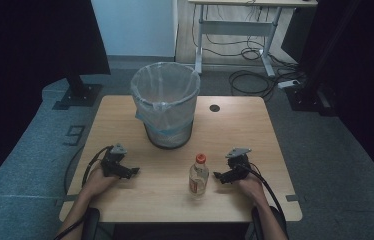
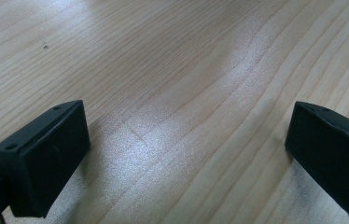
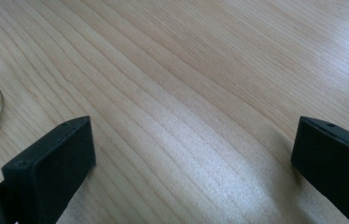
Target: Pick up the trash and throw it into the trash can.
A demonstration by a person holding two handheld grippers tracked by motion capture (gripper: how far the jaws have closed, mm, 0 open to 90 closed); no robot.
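Wooden table, lined wastebasket standing beyond both tools – clear bottle upright just beside right gripper, on its inner side; left gripper well apart from it – both spread wide, holding nothing

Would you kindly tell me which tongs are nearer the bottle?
Right. The right tongs sit just beside the bottle, open and apart from it; the left tongs rest farther off across the table, also open.
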